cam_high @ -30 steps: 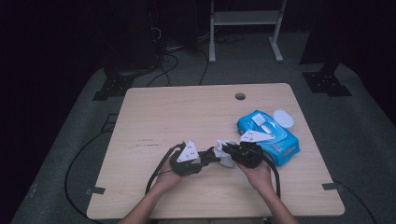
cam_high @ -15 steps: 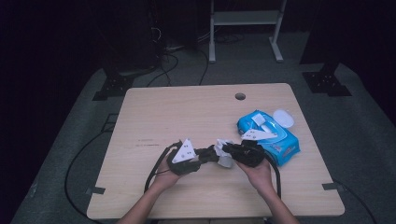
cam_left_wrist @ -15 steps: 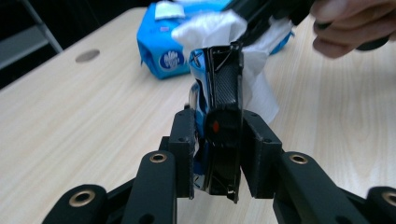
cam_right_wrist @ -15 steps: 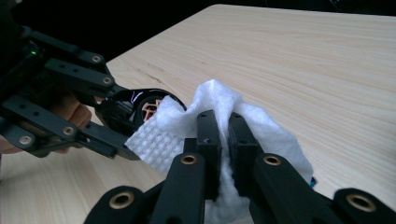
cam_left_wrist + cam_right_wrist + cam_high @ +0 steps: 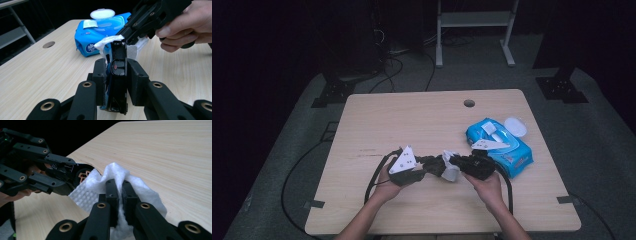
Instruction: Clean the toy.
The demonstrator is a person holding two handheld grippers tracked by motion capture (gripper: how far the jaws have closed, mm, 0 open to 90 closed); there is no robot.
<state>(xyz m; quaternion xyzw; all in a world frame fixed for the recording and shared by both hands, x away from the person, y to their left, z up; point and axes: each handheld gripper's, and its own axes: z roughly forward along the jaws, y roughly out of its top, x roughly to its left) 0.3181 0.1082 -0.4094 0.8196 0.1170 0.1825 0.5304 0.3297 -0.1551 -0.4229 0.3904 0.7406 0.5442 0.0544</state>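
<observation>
The left gripper [image 5: 115, 82] is clamped on a small black device [image 5: 117, 75], held upright between its two blocky black pads. The device is slim and flat-sided, with a finely textured black face, a small red dot on an oval button, and a strip of blue along one edge; it may be a remote or key fob, though the close view leaves that unsure. The jaws have just been closing on it.

The right gripper [image 5: 119, 195] is pinched tight on a white wipe [image 5: 112, 182], bunched into soft folds between the pads. The wipe is thin and limp, with a woven, waffle-like pattern where it spreads flat. In the left gripper view the wipe [image 5: 110, 42] touches the top end of the device.

In the high view, both grippers meet near the front middle of the table [image 5: 412, 120], the left gripper [image 5: 424, 167] and right gripper [image 5: 459, 165] tip to tip with the wipe [image 5: 451, 167] between them.

The table is pale wood-grain laminate with a round hole [image 5: 469, 103]. Just beside the right hand lies a glossy blue wipe pack [image 5: 507, 150], soft-sided, its round white lid [image 5: 515, 126] flipped open.
</observation>
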